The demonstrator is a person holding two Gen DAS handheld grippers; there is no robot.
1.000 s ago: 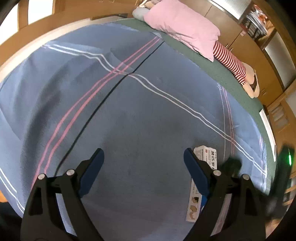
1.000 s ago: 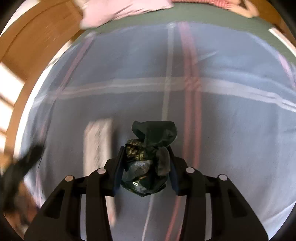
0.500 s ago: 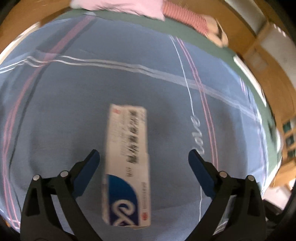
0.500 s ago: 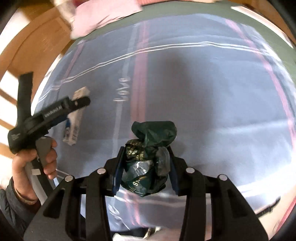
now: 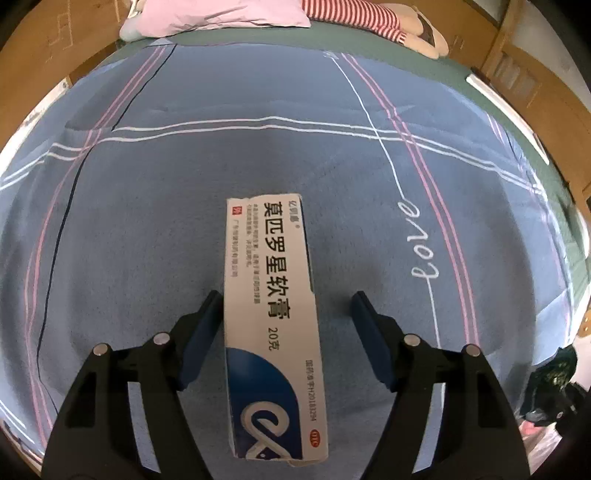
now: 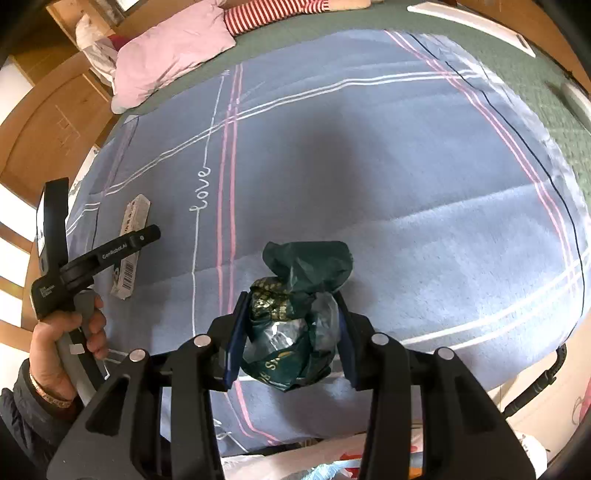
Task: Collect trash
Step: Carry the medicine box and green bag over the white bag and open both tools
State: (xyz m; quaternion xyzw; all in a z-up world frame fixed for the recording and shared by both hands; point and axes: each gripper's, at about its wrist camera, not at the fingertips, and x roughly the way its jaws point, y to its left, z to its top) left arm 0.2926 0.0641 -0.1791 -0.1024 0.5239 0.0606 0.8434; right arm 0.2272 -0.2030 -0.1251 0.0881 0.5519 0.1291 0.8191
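A white and blue ointment box (image 5: 271,317) lies on the blue plaid blanket (image 5: 155,229). My left gripper (image 5: 288,306) is open and straddles the box; its left finger is next to the box's side, the right finger stands apart. The box also shows in the right wrist view (image 6: 130,240), with the left gripper (image 6: 147,234) over it. My right gripper (image 6: 290,325) is shut on a crumpled dark green wrapper (image 6: 295,317) and holds it above the blanket's near edge.
A pink pillow (image 6: 170,55) and a red-striped soft toy (image 5: 354,14) lie at the head of the bed. Wooden furniture (image 5: 517,66) surrounds the bed. A bag with litter (image 6: 332,461) sits below the bed's edge.
My left gripper has swung right onto the ointment box and narrowed around it. My right gripper has carried the green wrapper back toward the bed's near edge.
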